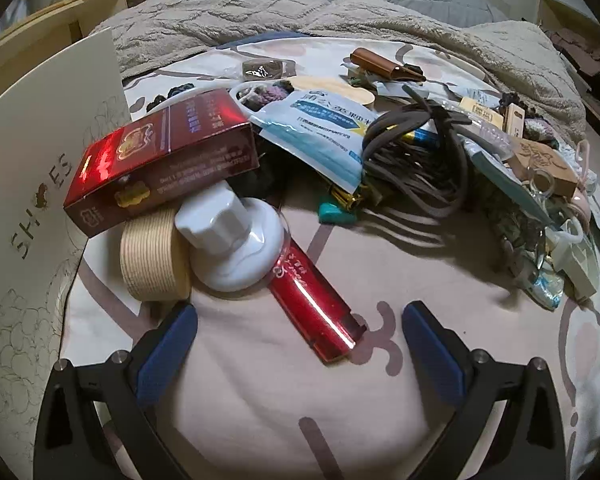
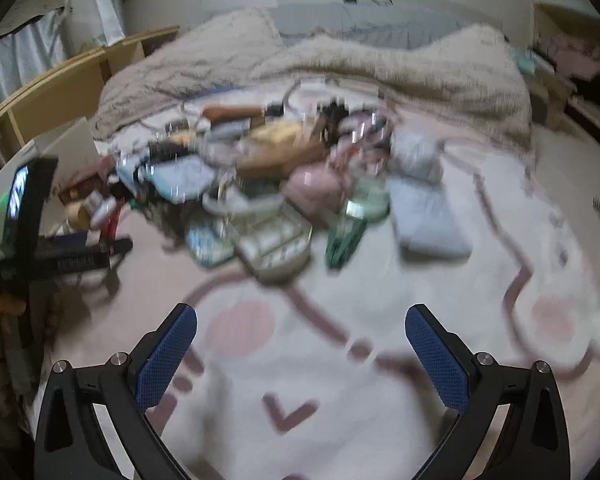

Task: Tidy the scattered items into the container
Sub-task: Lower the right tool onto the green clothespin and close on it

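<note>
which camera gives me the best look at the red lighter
The left wrist view: the red lighter lies sharp and close on the bedsheet, just ahead of the open left gripper. The right wrist view is motion-blurred; I cannot pick it out there.

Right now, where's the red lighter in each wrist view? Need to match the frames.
Left wrist: red lighter lies low centre on the sheet, between the open left gripper fingers, its far end under the white cap.
Right wrist: too blurred to be sure; a thin red streak at the pile's left edge may be it.
Shared landmark: the white shoe box, on the left in both.
</note>
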Demonstrator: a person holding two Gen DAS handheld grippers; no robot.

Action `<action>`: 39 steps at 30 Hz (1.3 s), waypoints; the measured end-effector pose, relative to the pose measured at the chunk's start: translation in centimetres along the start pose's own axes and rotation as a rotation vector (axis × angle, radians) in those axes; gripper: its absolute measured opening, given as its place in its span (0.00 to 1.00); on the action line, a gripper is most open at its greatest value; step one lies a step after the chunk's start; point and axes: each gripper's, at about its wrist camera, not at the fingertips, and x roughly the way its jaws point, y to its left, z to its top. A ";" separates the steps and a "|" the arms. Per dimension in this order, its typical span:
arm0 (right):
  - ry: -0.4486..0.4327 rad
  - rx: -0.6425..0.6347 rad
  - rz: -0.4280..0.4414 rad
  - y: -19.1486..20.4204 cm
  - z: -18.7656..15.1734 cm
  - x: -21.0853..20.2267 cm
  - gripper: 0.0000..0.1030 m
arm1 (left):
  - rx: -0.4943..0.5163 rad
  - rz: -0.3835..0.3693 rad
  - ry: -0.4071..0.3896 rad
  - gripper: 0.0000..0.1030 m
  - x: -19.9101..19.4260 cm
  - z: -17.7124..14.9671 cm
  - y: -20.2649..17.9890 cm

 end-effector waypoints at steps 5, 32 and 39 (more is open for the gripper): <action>-0.032 -0.018 -0.063 -1.5 1.9 0.7 0.97 | 0.011 0.012 0.022 1.00 0.1 0.1 -0.2; 0.043 0.017 -0.068 -2.3 1.0 6.0 0.18 | -0.006 -0.096 -0.082 0.40 -1.1 -0.6 0.1; 0.023 0.045 -0.043 -2.5 0.3 5.1 0.17 | 0.008 -0.124 -0.077 0.28 -1.9 -1.6 0.2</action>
